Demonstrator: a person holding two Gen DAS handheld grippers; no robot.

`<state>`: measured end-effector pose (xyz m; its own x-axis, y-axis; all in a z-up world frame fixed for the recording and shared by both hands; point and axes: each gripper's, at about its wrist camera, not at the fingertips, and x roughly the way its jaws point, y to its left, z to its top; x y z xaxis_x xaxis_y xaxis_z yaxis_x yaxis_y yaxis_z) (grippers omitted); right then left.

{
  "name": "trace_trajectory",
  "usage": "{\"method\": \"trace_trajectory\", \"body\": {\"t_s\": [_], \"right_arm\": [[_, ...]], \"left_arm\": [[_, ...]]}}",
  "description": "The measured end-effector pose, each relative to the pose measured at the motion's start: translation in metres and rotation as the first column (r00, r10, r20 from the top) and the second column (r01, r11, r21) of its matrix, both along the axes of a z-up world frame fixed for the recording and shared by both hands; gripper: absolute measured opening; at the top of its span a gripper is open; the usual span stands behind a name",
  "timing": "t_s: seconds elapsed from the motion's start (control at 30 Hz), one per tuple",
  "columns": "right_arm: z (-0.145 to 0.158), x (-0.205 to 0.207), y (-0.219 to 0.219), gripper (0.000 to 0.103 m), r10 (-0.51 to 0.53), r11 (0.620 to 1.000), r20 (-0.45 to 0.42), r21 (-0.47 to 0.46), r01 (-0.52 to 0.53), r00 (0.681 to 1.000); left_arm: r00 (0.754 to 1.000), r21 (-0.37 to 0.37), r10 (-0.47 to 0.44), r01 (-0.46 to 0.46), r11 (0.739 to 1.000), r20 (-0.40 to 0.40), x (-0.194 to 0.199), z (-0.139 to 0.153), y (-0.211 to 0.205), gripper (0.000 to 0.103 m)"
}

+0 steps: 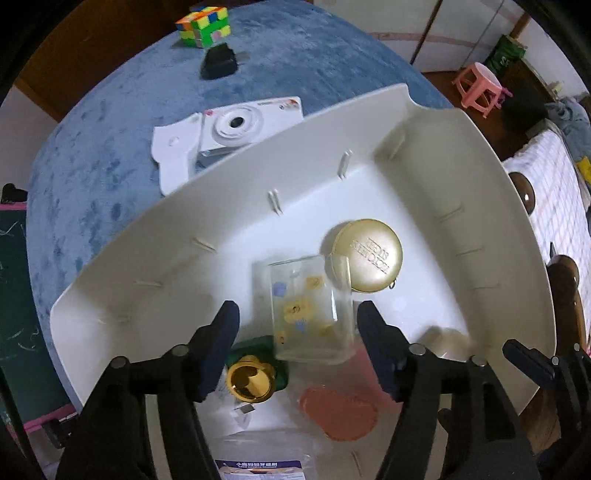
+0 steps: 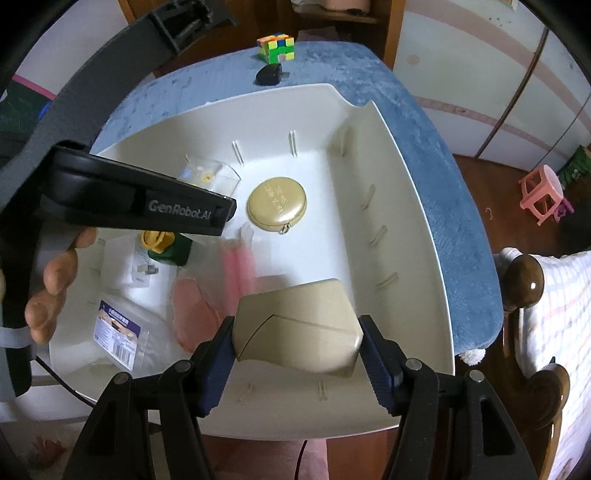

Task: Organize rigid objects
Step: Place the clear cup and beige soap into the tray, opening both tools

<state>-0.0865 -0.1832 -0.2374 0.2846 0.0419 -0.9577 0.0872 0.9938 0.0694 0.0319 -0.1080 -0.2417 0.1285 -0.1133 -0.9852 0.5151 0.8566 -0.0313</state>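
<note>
A white bin (image 1: 110,266) sits on the blue table; it also shows in the right wrist view (image 2: 413,206). In it lie a round gold case (image 1: 369,254), a clear patterned box (image 1: 310,310), a green bottle with a gold cap (image 1: 251,380) and a pink item (image 1: 340,410). My left gripper (image 1: 299,339) is open above the clear box, fingers apart on either side of it. My right gripper (image 2: 297,343) is shut on a beige angular case (image 2: 299,325), held over the bin's near side. The gold case (image 2: 276,205) and clear box (image 2: 210,177) show beyond it.
On the table beyond the bin are a white camera (image 1: 236,129), a black adapter (image 1: 219,61) and a Rubik's cube (image 1: 203,26). A plastic packet (image 2: 118,328) lies in the bin. A pink stool (image 2: 543,192) and wooden bedposts (image 2: 524,280) stand to the right.
</note>
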Motion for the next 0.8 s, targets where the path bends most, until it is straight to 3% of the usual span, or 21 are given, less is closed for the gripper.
{"method": "trace_trajectory", "body": {"t_s": [0.33, 0.8], "right_arm": [[0.013, 0.008, 0.003, 0.065, 0.047, 0.999, 0.030, 0.009, -0.047, 0.998], [0.042, 0.020, 0.001, 0.065, 0.097, 0.995, 0.077, 0.028, -0.099, 0.992]], "left_arm": [[0.998, -0.081, 0.047, -0.049, 0.995, -0.033, -0.004, 0.028, 0.023, 0.071], [0.984, -0.217, 0.176, -0.163, 0.962, 0.040, 0.022, 0.099, 0.060, 0.071]]}}
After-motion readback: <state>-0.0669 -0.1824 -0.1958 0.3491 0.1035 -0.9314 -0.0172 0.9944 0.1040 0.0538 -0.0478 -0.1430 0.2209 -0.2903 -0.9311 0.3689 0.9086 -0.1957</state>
